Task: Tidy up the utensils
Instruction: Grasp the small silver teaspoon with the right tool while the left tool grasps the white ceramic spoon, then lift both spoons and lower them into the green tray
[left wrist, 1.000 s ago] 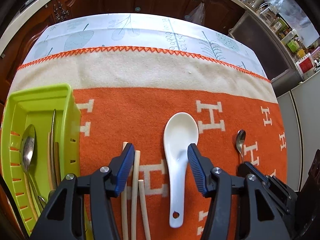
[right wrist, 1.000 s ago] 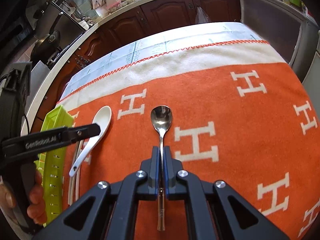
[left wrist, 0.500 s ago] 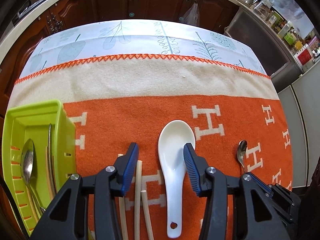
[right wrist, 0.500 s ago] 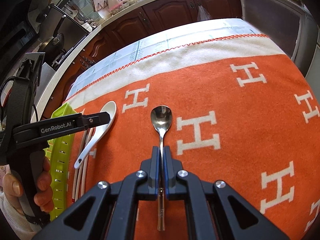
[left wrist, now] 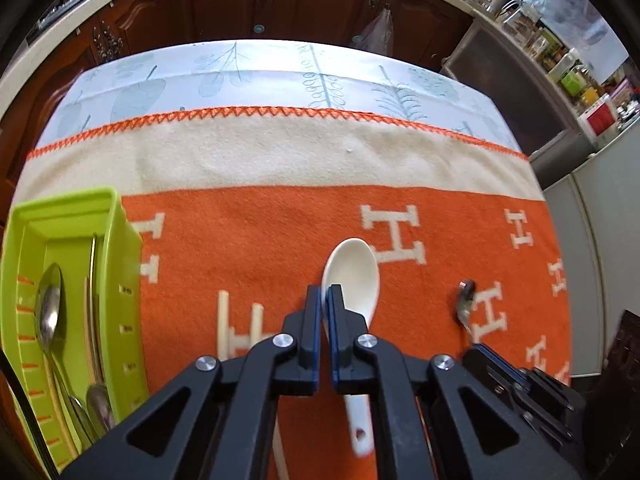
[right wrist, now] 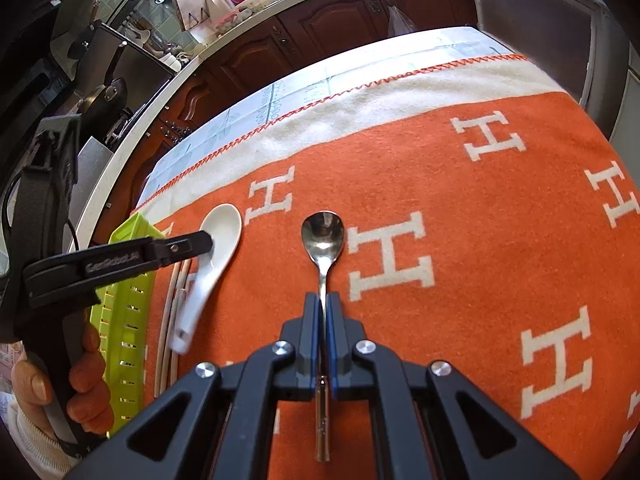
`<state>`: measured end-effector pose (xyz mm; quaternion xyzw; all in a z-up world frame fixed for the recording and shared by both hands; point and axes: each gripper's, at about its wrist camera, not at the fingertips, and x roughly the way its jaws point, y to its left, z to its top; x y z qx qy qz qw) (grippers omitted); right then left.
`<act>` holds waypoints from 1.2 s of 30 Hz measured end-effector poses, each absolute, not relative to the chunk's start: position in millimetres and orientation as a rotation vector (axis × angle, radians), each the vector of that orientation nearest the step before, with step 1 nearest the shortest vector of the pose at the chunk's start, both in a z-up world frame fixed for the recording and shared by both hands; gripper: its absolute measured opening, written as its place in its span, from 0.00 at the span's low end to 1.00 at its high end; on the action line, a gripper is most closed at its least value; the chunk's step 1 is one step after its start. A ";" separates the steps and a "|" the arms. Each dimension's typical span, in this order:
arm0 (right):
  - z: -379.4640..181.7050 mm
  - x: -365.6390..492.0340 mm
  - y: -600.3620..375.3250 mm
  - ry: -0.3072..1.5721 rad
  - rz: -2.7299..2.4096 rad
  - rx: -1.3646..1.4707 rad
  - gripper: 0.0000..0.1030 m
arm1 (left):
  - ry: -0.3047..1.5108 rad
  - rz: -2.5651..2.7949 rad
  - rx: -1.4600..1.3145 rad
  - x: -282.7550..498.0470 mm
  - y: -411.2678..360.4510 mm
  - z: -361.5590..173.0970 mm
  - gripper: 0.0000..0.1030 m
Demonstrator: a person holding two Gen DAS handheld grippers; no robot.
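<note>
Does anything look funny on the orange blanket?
Yes. The left tool has just been closing, but nothing seems to be between its jaws. The white spoon lies just beside them, passing under one finger, with its handle blurred. It looks like a missed grab. The right tool holds the metal spoon neatly.

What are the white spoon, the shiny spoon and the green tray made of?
The white spoon looks like glazed ceramic, or maybe melamine: thick, smooth, softly glossy. The shiny spoon looks like polished steel: its bowl mirrors the room. The green tray looks like moulded plastic: bright even lime colour, thin walls with slots.
</note>
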<state>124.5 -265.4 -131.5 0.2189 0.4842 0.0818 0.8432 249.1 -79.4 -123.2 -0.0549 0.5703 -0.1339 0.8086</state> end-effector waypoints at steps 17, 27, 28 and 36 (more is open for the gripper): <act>-107.6 104.6 -232.3 1.029 0.293 0.467 0.03 | 1.142 -0.362 -0.220 181.8 -48.3 -80.3 0.01; -58.9 76.8 -149.7 1.011 0.528 0.430 0.03 | 1.054 -0.287 -0.246 114.4 41.5 -12.7 0.01; -56.9 75.8 -142.2 1.012 0.541 0.429 0.03 | 1.050 -0.266 -0.245 110.6 51.5 -10.5 0.01; -56.2 85.4 -86.2 1.049 0.572 0.419 0.03 | 1.086 -0.142 -0.248 94.4 108.7 -34.1 0.01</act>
